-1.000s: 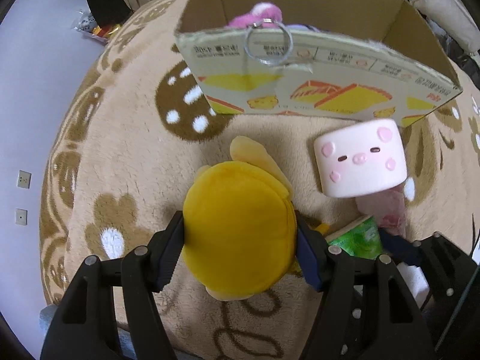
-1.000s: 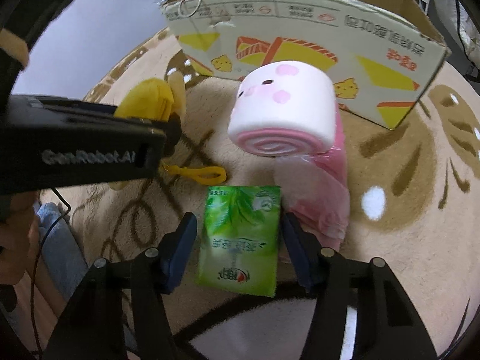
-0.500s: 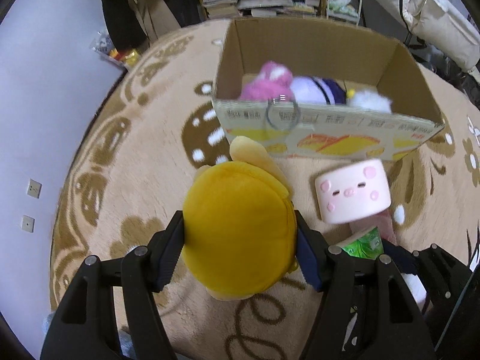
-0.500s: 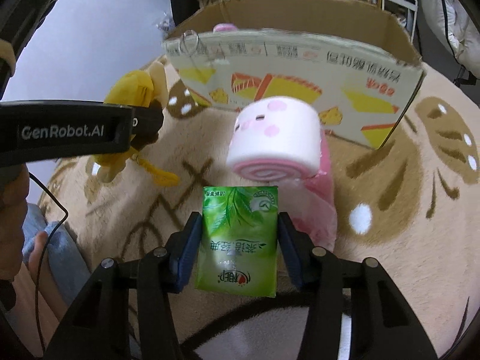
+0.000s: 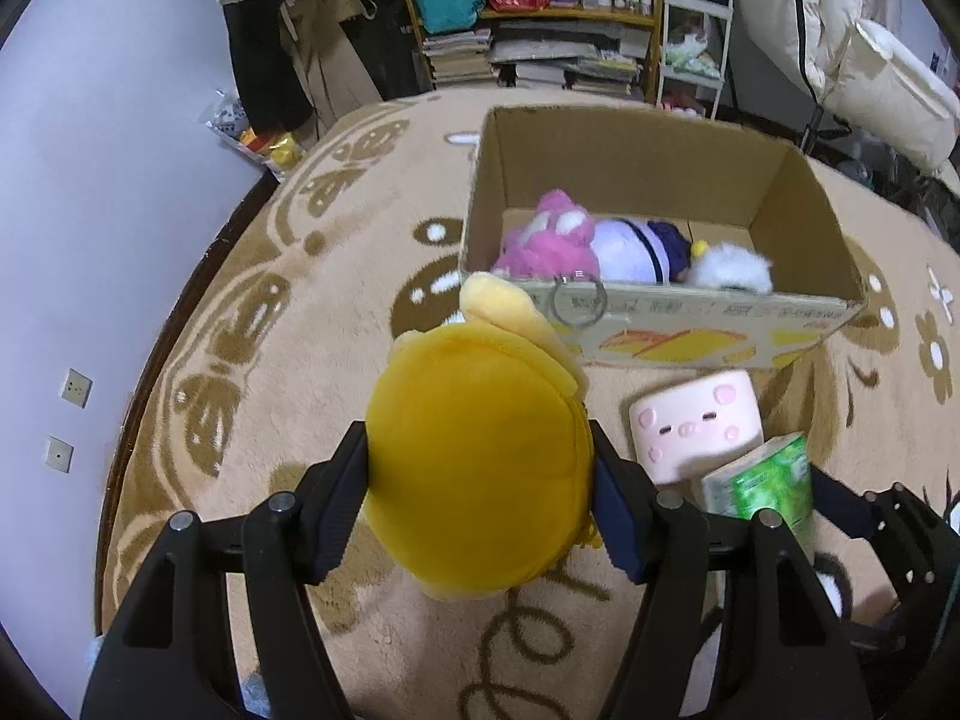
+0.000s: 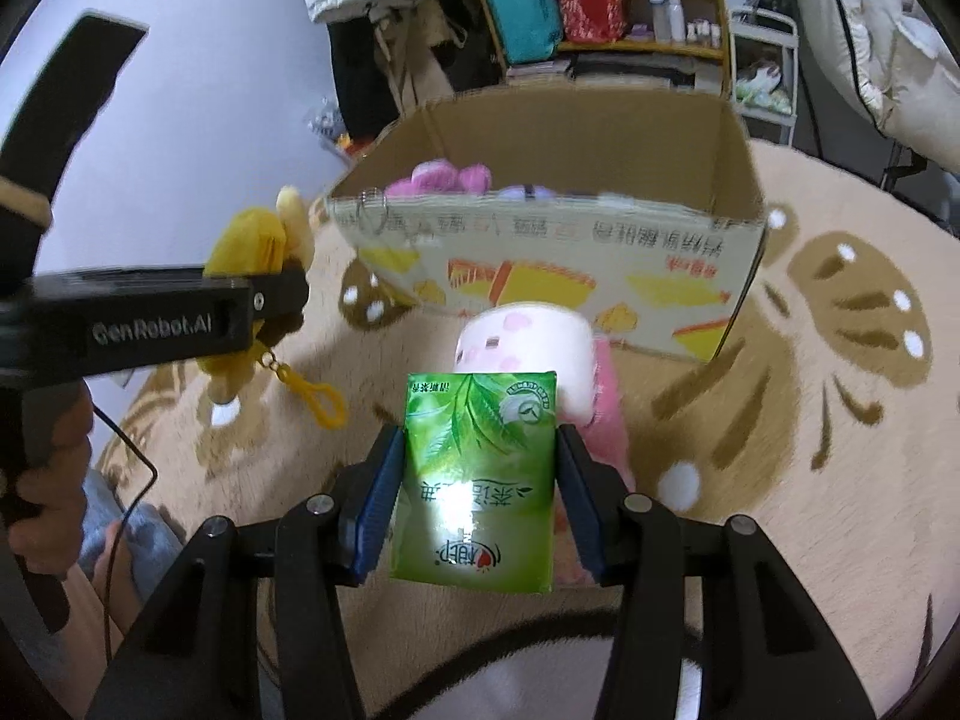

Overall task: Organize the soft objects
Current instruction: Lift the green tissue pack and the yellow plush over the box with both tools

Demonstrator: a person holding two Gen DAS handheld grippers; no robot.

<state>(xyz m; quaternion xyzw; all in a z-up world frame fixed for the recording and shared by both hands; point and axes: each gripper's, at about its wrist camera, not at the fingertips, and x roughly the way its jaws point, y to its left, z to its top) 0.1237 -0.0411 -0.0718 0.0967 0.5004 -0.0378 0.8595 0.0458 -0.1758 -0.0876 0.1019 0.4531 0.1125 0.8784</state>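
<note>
My left gripper [image 5: 480,492] is shut on a round yellow plush toy [image 5: 474,468], held above the rug; the same yellow plush [image 6: 252,252] shows at the left of the right wrist view with its yellow clip dangling. My right gripper [image 6: 480,492] is shut on a green tissue pack [image 6: 477,480], also lifted off the rug; that green tissue pack [image 5: 762,480] appears at the lower right of the left wrist view. A pink pig roll cushion [image 5: 696,426] lies on the rug in front of the open cardboard box [image 5: 780,180], which holds a pink plush [image 5: 546,237], a purple-white plush and a white fluffy one.
A beige patterned round rug [image 5: 270,360] covers the floor. A pink packet [image 6: 606,420] lies under the pig roll. Shelves with books and bags [image 5: 540,30] stand behind the box, white bedding [image 5: 870,60] at the right. A person's hand [image 6: 42,480] holds the left gripper's handle.
Both grippers have risen with their loads; the green pack left the rug. The box interior and the shelves behind have come into view as the cameras tilted up.
</note>
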